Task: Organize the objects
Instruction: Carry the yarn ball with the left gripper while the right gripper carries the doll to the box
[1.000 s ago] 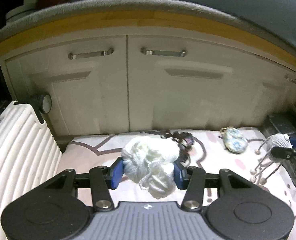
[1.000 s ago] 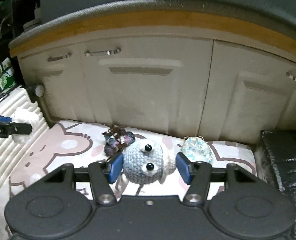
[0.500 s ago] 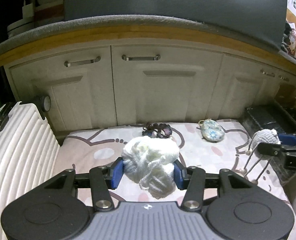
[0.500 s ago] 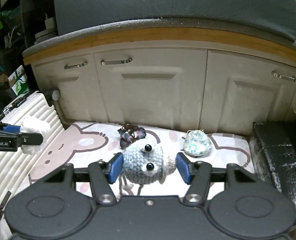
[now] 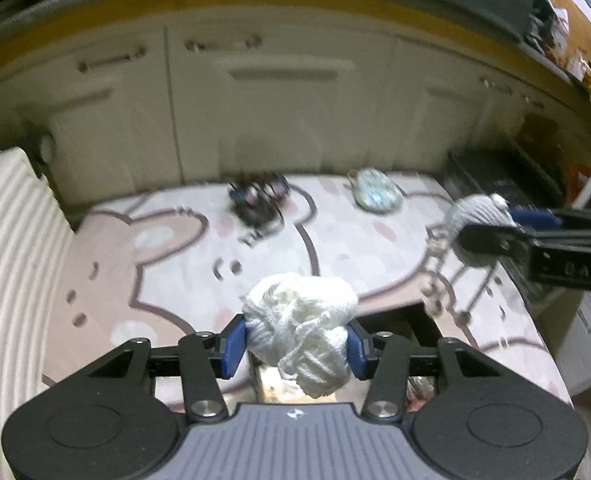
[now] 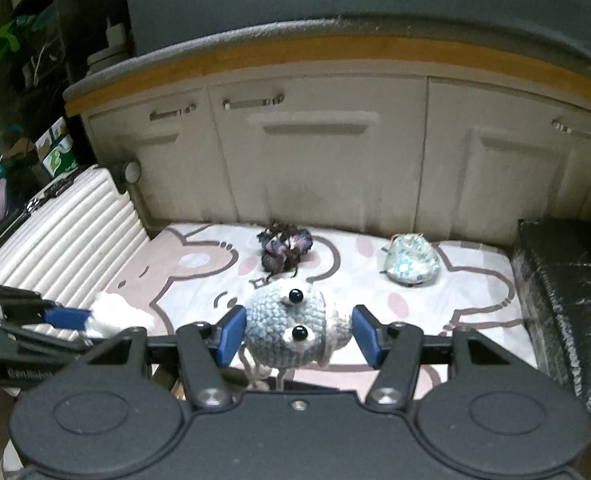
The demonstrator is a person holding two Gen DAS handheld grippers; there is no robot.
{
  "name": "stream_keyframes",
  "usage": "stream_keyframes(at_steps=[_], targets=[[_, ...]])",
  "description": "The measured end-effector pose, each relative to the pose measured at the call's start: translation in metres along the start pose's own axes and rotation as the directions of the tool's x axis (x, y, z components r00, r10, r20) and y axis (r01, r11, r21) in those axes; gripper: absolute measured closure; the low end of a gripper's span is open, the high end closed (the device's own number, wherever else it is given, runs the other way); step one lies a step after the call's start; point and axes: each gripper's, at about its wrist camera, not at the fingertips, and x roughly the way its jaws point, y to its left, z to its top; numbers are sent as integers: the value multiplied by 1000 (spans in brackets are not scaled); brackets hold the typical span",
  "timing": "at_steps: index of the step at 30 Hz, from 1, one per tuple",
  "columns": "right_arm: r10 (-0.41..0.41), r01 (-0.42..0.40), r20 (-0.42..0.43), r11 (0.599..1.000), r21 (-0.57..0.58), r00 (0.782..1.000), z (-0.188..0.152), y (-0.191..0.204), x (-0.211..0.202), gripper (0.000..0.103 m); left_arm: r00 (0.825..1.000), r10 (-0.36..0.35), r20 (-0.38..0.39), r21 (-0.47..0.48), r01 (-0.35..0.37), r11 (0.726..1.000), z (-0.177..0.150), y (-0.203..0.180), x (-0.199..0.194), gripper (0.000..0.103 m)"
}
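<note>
My left gripper (image 5: 295, 346) is shut on a ball of white yarn (image 5: 299, 328), held above the front edge of the bear-print mat (image 5: 167, 264). My right gripper (image 6: 295, 334) is shut on a blue-grey crocheted toy (image 6: 283, 328) with two black eyes; its beaded legs dangle below. The left wrist view, which is blurred, shows the right gripper (image 5: 495, 236) with the toy (image 5: 475, 216) at the right. At the left of the right wrist view, the left gripper (image 6: 71, 318) carries the yarn (image 6: 115, 316). A dark purple yarn bundle (image 6: 283, 248) and a floral pouch (image 6: 411, 260) lie on the mat.
White cabinet doors (image 6: 315, 160) under a wooden-edged counter close off the back. A white ribbed suitcase (image 6: 67, 240) flanks the mat on the left, a black box (image 6: 563, 300) on the right. Below the left gripper a dark opening (image 5: 411, 320) shows at the mat's front edge.
Both grippers have drawn back from the cabinets, so more of the mat shows. The left gripper now hangs over the mat's front edge. Both grips are unchanged.
</note>
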Motion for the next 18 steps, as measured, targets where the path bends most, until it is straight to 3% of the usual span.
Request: stream_keyframes(at_steps=[7, 18], targets=[[59, -59, -92, 998, -1, 994, -12, 11, 18, 44, 996, -51, -74, 23, 53, 998, -18, -9, 12, 52], [110, -109, -250, 994, 16, 962, -32, 32, 64, 44, 979, -80, -190, 79, 96, 992, -38, -25, 35, 52]])
